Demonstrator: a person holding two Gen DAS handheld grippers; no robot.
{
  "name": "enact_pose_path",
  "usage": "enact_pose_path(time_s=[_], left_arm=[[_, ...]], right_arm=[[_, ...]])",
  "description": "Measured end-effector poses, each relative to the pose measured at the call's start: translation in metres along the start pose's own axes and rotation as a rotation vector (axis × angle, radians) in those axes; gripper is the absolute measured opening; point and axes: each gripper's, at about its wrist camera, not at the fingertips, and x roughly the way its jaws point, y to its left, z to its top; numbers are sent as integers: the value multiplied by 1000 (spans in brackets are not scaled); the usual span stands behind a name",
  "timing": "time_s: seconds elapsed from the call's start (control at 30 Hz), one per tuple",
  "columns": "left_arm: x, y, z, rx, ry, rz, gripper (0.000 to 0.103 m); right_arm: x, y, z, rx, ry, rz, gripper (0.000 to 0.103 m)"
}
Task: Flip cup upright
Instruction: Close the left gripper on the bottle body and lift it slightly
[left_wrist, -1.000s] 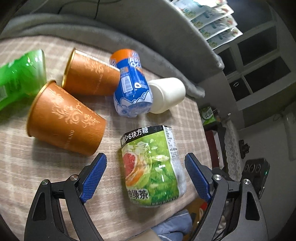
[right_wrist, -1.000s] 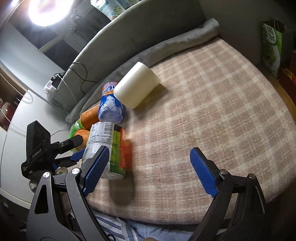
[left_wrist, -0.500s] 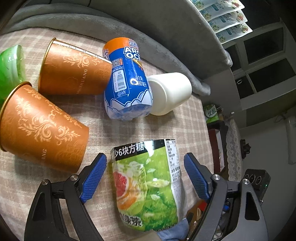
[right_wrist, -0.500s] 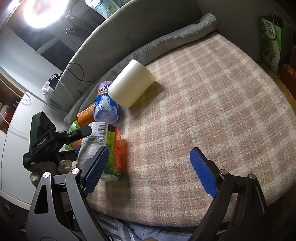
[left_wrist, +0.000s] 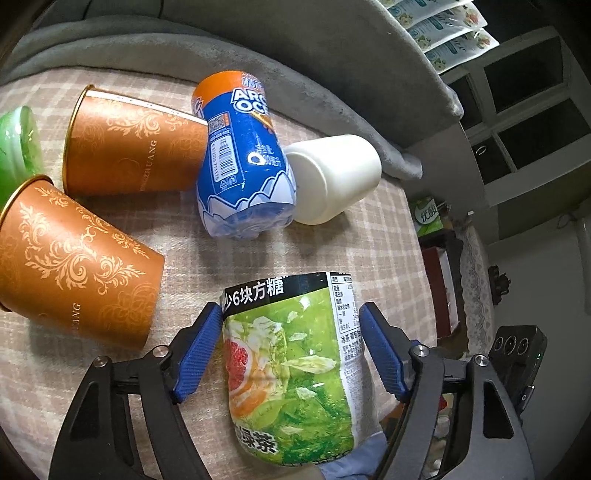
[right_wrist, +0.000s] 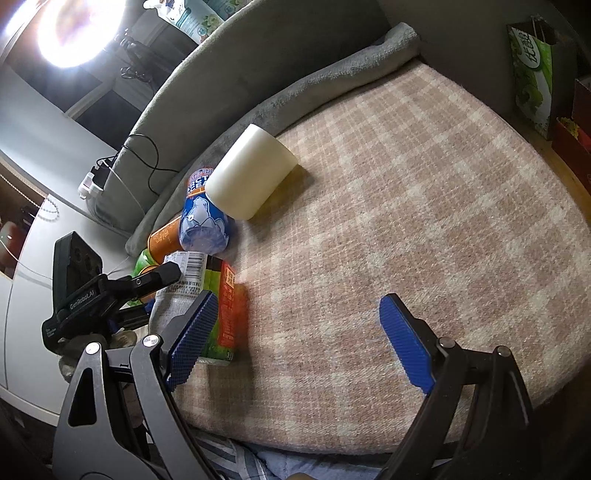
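A green-labelled tea cup (left_wrist: 291, 369) lies on its side on the plaid cushion (left_wrist: 229, 258), near the front edge. My left gripper (left_wrist: 291, 310) is shut on it, with a blue pad pressed against each side of its body. In the right wrist view the same cup (right_wrist: 221, 306) lies at the left, partly behind my finger, with the left gripper's finger (right_wrist: 162, 275) against it. My right gripper (right_wrist: 298, 297) hangs open over bare plaid cushion (right_wrist: 406, 203), holding nothing.
Two orange paper cups (left_wrist: 136, 147) (left_wrist: 74, 262), a blue-labelled cup (left_wrist: 243, 158), a white cup (left_wrist: 340, 177) and a green cup (left_wrist: 16, 147) lie on their sides behind. A grey blanket (left_wrist: 295, 55) rims the back. The cushion drops off at the right.
My left gripper moved forward around the green tea cup and its pads narrowed onto the cup's sides. The right gripper stayed open and barely shifted.
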Motion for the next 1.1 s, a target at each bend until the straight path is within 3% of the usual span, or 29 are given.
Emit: enact_pose_path(time_s=[0.2,0.43,0.7,1.1], left_arm=[[-7,-11,-4,59,-36,18,71],[0,-9,0,52,-15,22,69],[-16,-18,-9,109,-68,29,68],[-35,-36,-24,214,-194,101,68]], right_arm=[[-1,2,0,-1,-6,0,91],[-6,2,-1,2,-25,-6,91],[-5,1,0,10,-22,-4,91],[-5,9,-2,-8,-30,-4,91]])
